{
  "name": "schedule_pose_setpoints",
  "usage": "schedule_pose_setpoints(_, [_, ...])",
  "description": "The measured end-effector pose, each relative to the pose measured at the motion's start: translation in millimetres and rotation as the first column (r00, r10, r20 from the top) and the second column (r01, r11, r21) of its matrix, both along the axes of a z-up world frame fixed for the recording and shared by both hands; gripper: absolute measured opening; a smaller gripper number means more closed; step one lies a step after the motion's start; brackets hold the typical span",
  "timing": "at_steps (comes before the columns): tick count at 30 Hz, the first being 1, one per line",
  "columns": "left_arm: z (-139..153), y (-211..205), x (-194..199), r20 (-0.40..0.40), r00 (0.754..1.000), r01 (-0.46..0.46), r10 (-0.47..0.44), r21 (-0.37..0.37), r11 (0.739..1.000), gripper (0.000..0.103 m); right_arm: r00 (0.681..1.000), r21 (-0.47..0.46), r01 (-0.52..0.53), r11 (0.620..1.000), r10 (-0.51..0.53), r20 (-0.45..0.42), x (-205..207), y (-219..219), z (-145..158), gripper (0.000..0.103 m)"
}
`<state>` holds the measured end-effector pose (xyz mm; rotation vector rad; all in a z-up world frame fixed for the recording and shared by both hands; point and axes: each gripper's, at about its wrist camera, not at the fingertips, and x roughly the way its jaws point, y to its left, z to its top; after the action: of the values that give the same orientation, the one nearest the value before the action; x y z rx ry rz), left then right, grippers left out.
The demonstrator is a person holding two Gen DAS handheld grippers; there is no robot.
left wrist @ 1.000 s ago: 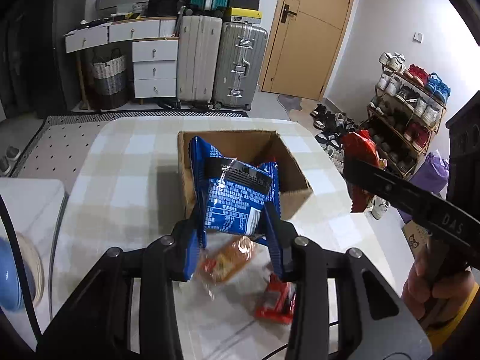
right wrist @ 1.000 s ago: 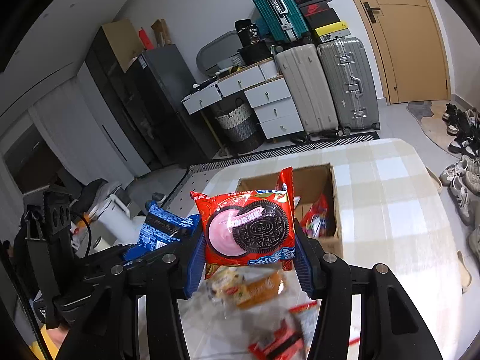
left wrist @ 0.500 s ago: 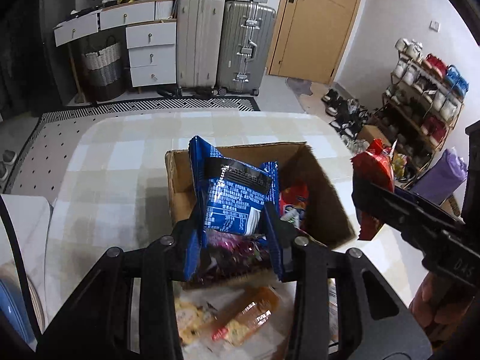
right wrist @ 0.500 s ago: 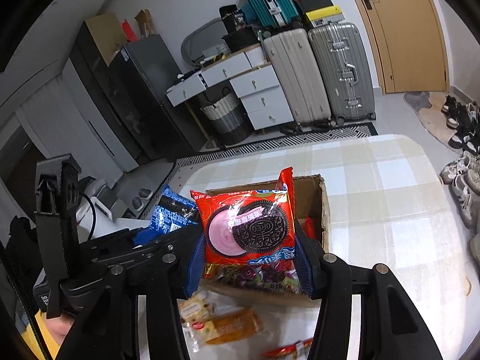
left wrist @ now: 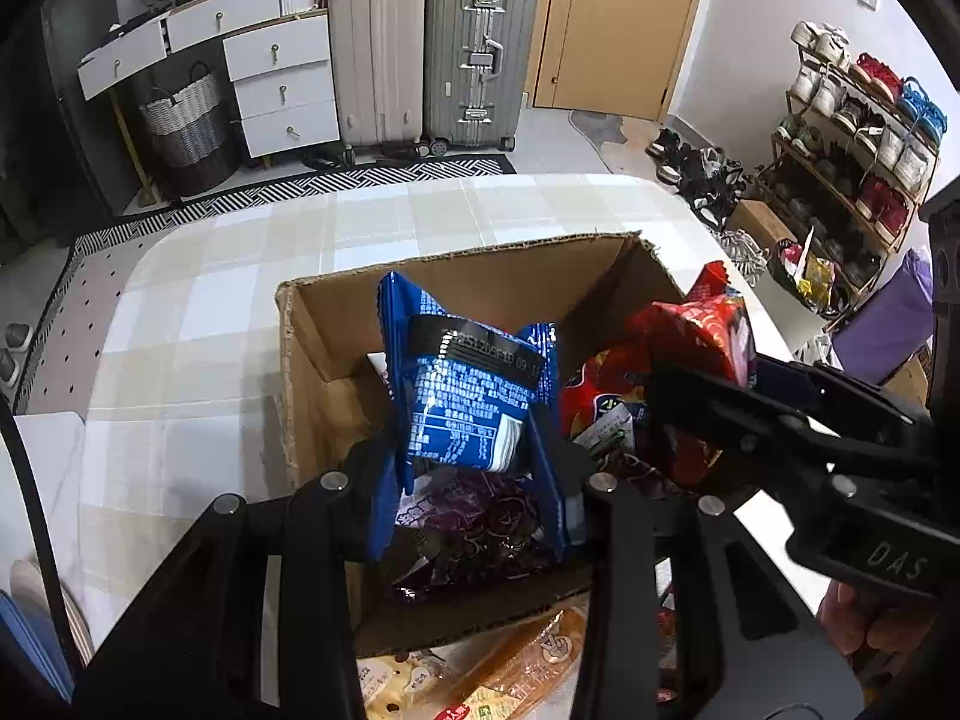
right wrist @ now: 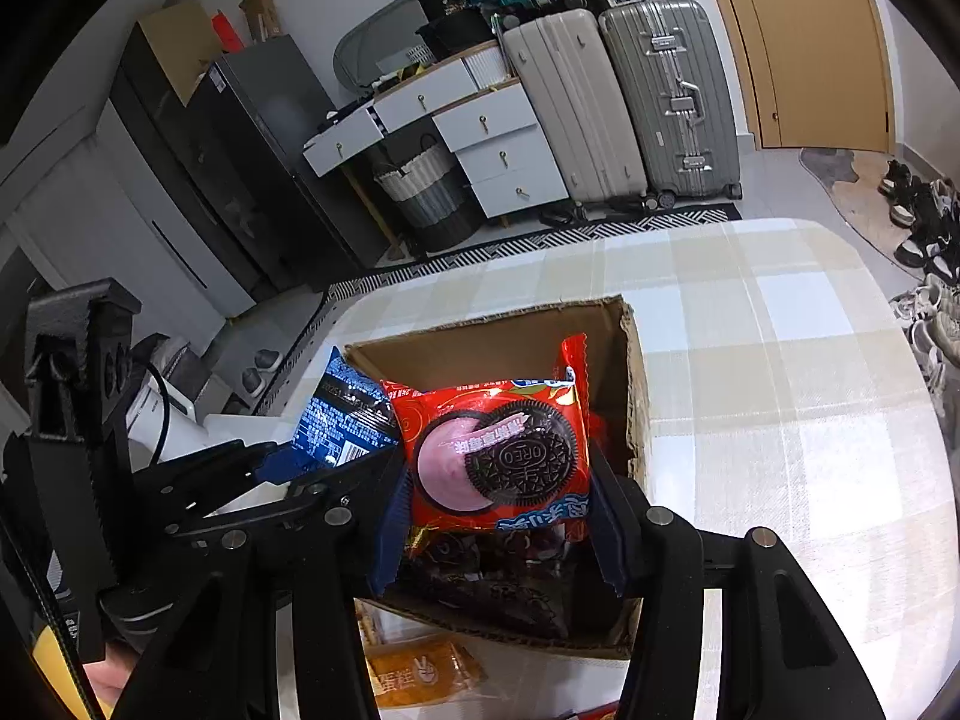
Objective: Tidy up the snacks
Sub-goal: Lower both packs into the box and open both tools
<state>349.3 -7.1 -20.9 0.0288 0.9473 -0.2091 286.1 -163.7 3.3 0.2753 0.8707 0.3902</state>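
Observation:
An open cardboard box [left wrist: 312, 372] [right wrist: 636, 384] stands on the checked table with snack packets inside, a purple one [left wrist: 480, 528] on top. My left gripper [left wrist: 474, 462] is shut on a blue snack packet [left wrist: 468, 390] [right wrist: 339, 420] and holds it over the box's near left part. Just to its right, my right gripper [right wrist: 495, 498] is shut on a red Oreo packet [right wrist: 498, 456] [left wrist: 702, 324] above the box's opening. Both packets hang upright between the pads.
Orange wrapped cakes [left wrist: 516, 672] [right wrist: 420, 672] and other packets lie on the table in front of the box. A rounded table edge [right wrist: 924, 372] runs at the right. Suitcases [left wrist: 432, 42], drawers and a shoe rack [left wrist: 852, 138] stand beyond.
Both grippers moved forward and down with their packets, from over the loose snacks on the table to over the box opening. The box now looks larger and closer.

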Motion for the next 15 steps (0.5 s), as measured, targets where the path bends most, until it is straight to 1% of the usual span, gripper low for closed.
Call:
schedule_pose_setpoints(6, [-12, -4, 8, -0.005, 1.0, 0.007, -0.007, 0.015, 1.0, 0.035, 1.0, -0.013, -0.005, 1.0, 0.005, -0.003, 1, 2, -5, 0.052])
schedule_pose_setpoints(15, [-26, -3, 14, -0.023, 1.0, -0.002, 0.002, 0.01, 1.0, 0.035, 1.0, -0.048, -0.021, 0.999, 0.021, -0.008, 2, 9, -8, 0.052])
